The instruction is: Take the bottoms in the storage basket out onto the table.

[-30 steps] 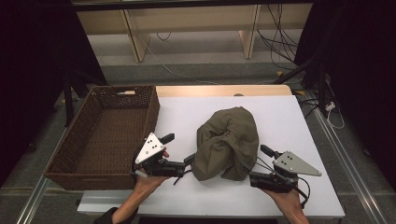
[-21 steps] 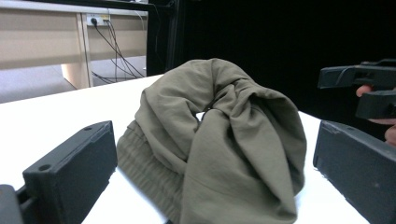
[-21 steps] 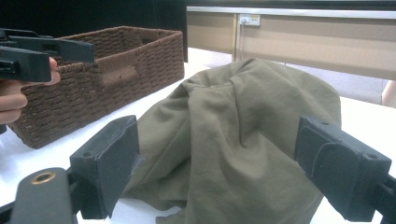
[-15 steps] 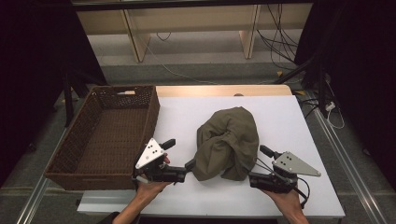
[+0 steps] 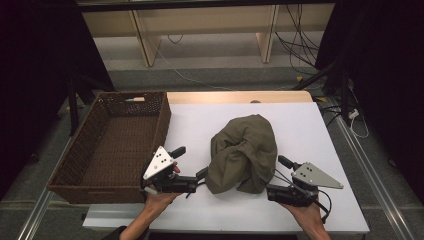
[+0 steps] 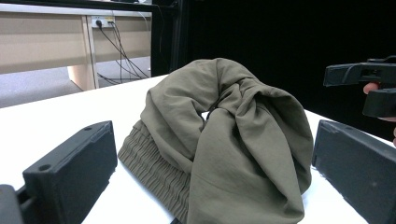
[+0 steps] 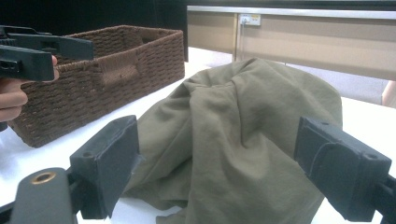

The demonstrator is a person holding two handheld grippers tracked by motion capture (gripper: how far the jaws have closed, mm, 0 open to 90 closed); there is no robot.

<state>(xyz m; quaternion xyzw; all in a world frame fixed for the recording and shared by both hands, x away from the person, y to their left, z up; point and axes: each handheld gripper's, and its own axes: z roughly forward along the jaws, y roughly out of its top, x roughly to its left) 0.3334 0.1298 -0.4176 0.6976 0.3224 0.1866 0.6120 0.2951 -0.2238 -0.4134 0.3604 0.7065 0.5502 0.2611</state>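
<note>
A crumpled olive-green cloth (image 5: 245, 150) lies bunched on the white table (image 5: 310, 125). My left gripper (image 5: 202, 176) is at its left edge, low on the table, jaws open. In the left gripper view the cloth (image 6: 224, 140) sits between and just ahead of the wide-spread jaws of the left gripper (image 6: 212, 177). My right gripper (image 5: 276, 176) is at the cloth's near right edge, also open. In the right gripper view the cloth (image 7: 243, 126) spreads between the jaws of the right gripper (image 7: 224, 172). Neither gripper holds anything.
A brown wicker basket (image 5: 150, 107), with nothing in it, stands along the table's left side; its wall (image 7: 102, 74) shows in the right gripper view. Bare white table lies behind and to the right of the cloth. Wooden shelving and cables are beyond the far edge.
My left gripper has slid a little to the right and toward the near edge, closing on the cloth's left side. The right gripper and the cloth have hardly moved.
</note>
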